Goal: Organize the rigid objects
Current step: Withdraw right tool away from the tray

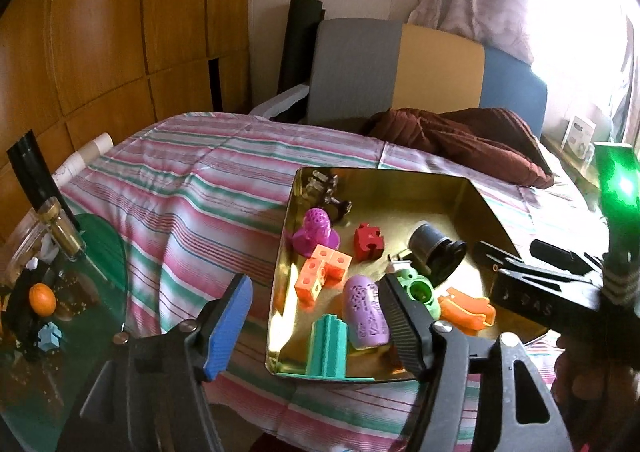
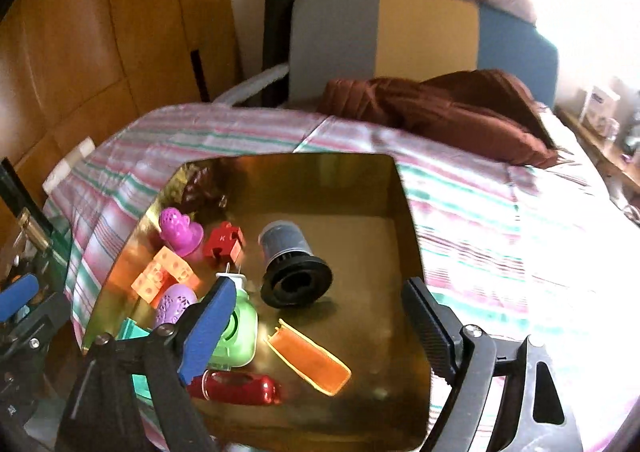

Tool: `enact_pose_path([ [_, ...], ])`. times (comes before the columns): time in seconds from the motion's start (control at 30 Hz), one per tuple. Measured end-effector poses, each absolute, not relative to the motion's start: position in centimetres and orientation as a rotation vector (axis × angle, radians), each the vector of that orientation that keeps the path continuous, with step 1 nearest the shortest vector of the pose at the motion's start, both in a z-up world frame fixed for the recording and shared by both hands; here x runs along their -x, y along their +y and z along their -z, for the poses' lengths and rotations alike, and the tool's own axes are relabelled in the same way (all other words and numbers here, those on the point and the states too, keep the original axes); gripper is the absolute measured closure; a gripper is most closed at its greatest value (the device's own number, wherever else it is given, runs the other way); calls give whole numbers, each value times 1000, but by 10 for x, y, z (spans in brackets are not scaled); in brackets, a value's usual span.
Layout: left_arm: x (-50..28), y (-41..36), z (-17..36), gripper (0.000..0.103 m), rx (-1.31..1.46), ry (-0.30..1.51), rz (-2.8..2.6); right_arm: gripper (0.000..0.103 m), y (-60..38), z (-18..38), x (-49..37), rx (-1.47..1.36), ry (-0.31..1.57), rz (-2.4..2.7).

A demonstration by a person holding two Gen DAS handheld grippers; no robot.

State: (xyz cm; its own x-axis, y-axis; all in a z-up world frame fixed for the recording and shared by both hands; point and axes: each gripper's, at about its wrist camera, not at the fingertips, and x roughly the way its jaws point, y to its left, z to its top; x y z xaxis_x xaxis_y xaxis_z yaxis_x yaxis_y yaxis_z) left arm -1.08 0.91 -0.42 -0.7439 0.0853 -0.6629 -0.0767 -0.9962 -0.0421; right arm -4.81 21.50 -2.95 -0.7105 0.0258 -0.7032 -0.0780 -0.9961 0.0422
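Jaws of both the left gripper [image 1: 316,332] and right gripper [image 2: 320,328] were held wide open and empty above the gold tray [image 2: 412,211]. Crowded toys could be knocked aside on descent; the black filter [image 2: 294,268] lay between the right jaws, nothing was gripped

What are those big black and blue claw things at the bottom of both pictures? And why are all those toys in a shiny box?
Those are tongs. A person holds one in each hand, and each carries a small camera looking along its two fingers. One picture comes from the left tongs, the other from the right tongs. Both are open and hold nothing. The gold tray sits on a striped bed. Inside it lie toys: a black cup, a red puzzle block, orange cubes, a purple cylinder and a green plug. The job is tidying such things.
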Motion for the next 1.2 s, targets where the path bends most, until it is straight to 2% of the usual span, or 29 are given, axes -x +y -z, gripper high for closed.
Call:
enact_pose_path([
  [0.13,6,14,1,30,1087,-12,-2881,16,218,21,30,1071,107,-2831],
  [0.77,-17,28,-16,30,1012,-56,-2919,15,217,2,-9,923,70,-2824],
  [1.03,-19,34,-15,30,988,-1,-2930,13,216,3,-10,922,65,-2831],
  [1.07,-19,34,-15,30,984,-2,-2932,13,216,3,-10,923,66,-2832],
  [1.13,-18,31,-14,40,979,-26,-2933,13,215,3,-10,923,66,-2832],
  [1.2,-16,29,-13,46,978,-47,-2923,13,215,5,-9,937,60,-2832],
])
